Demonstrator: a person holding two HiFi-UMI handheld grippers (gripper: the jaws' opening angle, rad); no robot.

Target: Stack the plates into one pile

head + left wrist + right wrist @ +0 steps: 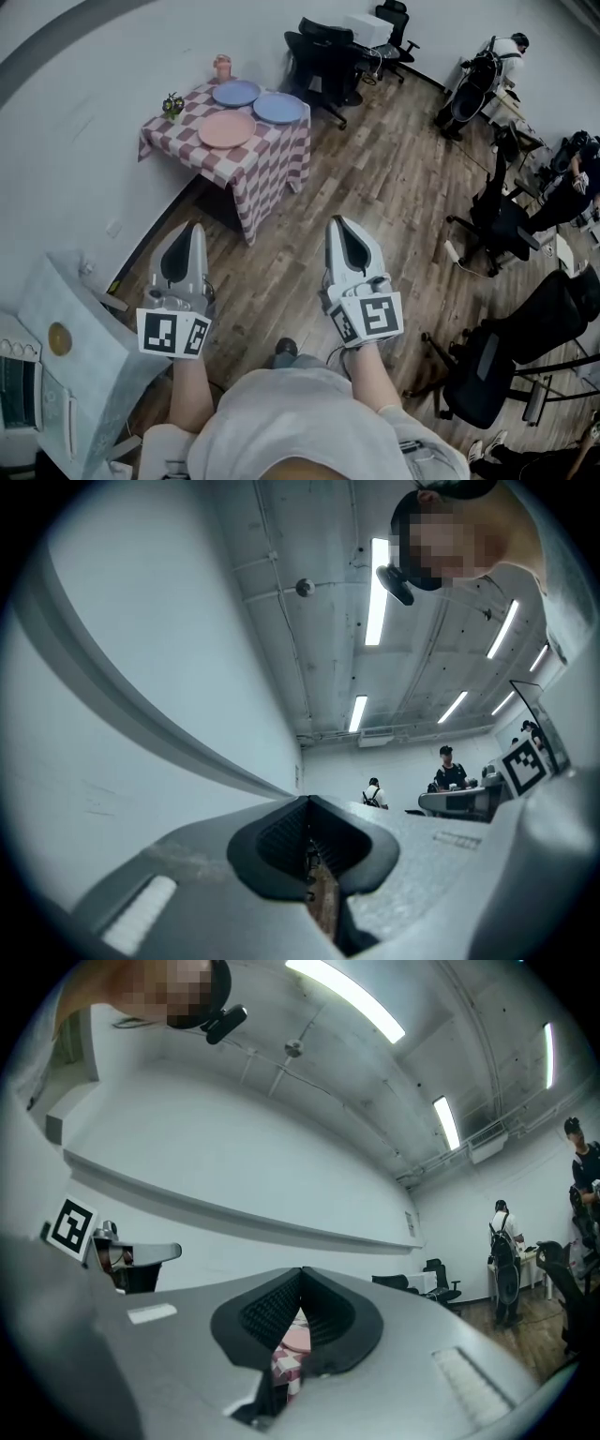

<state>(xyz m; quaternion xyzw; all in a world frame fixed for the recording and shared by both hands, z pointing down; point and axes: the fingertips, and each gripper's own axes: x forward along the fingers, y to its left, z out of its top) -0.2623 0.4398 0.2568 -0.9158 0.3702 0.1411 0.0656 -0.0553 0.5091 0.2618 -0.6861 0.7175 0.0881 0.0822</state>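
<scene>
Three plates lie apart on a small table with a red-and-white checked cloth far ahead of me: a pink plate at the front, a blue plate behind it and a second blue plate to the right. My left gripper and right gripper are held side by side well short of the table, both shut and empty. In the right gripper view a strip of checked cloth shows through the slit between the jaws.
A pink cup and a small plant stand at the table's back edge. Black office chairs stand behind the table, more chairs and people at desks to the right. A grey cabinet is at my left. Wooden floor lies between.
</scene>
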